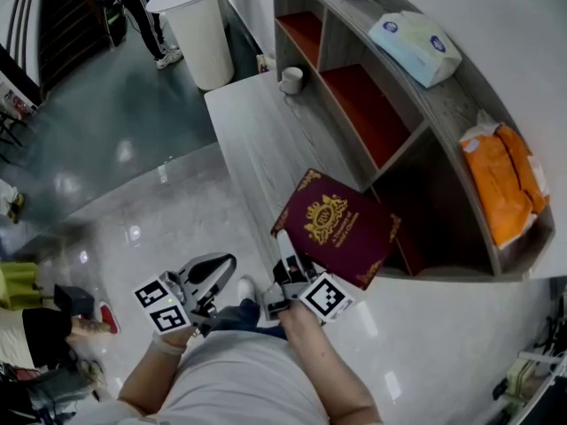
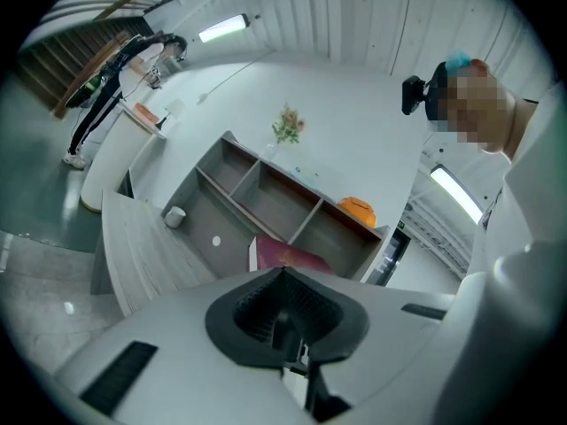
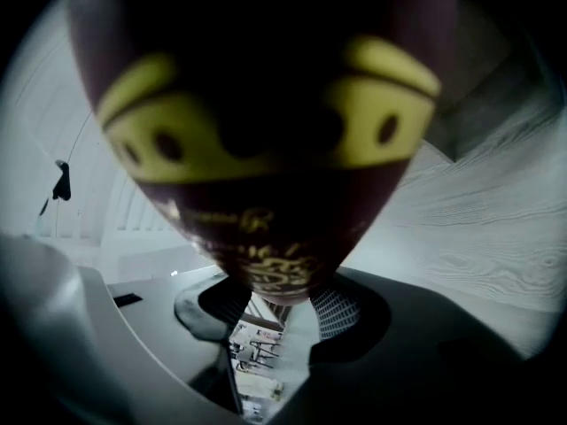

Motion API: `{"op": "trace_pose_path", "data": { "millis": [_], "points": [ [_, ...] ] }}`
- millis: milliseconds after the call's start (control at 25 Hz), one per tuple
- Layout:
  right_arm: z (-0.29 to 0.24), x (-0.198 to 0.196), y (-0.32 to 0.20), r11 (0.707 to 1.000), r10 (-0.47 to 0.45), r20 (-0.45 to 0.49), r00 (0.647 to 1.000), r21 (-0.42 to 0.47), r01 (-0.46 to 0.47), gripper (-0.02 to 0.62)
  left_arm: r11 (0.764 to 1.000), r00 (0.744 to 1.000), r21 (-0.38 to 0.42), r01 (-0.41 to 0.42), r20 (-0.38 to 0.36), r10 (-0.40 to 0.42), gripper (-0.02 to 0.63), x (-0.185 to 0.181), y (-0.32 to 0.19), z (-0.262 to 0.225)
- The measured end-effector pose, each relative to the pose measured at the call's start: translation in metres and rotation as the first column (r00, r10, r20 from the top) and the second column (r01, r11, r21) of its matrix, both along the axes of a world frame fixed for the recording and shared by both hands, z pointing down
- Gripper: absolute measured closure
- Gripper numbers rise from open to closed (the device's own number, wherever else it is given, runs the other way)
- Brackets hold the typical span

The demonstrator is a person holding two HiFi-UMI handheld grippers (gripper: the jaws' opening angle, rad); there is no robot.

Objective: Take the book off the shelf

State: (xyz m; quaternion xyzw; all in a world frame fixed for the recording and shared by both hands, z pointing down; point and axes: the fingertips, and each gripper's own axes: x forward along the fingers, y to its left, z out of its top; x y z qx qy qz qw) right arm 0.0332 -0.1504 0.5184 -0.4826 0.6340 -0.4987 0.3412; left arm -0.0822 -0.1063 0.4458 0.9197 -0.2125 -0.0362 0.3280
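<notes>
Head view, looking steeply down: the right gripper (image 1: 285, 246), held in the person's hand, has its two jaws clamped on the near corner of a burgundy hardcover book with a gold crest and gold corner ornaments (image 1: 332, 224). The book is tilted, cover up, at the mouth of the right-hand lower compartment of a grey wood-grain shelf unit with red inner panels (image 1: 416, 140), above the near end of a low grey wood-grain platform (image 1: 257, 140). Whether the book's far edge lies inside the compartment cannot be told. In the right gripper view the book (image 3: 266, 149) fills the upper field, and its lower corner sits between the ribbed pads of the right gripper (image 3: 279, 304). The left gripper (image 1: 213, 273) hangs near the person's body, well apart from the book. In its own view the left gripper (image 2: 288, 326) has its jaws drawn together with nothing between them, and the book (image 2: 288, 257) shows at the shelf front beyond. A small white cup (image 1: 291, 80) stands on the platform, while a pale blue tissue pack (image 1: 415, 47) and an orange packet (image 1: 505, 184) lie on the shelf top.
</notes>
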Motion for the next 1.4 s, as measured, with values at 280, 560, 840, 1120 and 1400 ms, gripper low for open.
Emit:
{"op": "trace_pose_path", "data": {
  "millis": [280,560,840,1120,1400],
  "points": [
    [-0.026,-0.022,0.003,0.986,-0.147,-0.198,0.969,0.05,0.16,0.385,0.999,0.999,0.022,-0.026,-0.031,0.027,0.591,0.005,-0.012,-0.007],
    [-0.064,-0.021,0.006,0.963,-0.17,-0.387,0.906,0.13,0.236,0.385,0.994,0.994,0.057,-0.09,-0.05,0.093,0.591,0.025,-0.019,-0.015],
    [-0.092,0.006,0.009,0.963,-0.106,-0.575,0.812,0.145,0.229,0.385,0.984,0.985,0.096,-0.149,-0.068,0.156,0.591,0.047,-0.026,-0.028],
    [-0.112,0.033,0.011,0.965,-0.046,-0.648,0.761,0.169,0.202,0.385,0.974,0.978,0.124,-0.191,-0.065,0.2,0.591,0.068,-0.028,-0.037],
    [-0.106,0.052,0.019,0.972,-0.01,-0.655,0.756,0.171,0.161,0.385,0.967,0.974,0.138,-0.215,-0.043,0.222,0.591,0.082,-0.028,-0.038]
  ]
}}
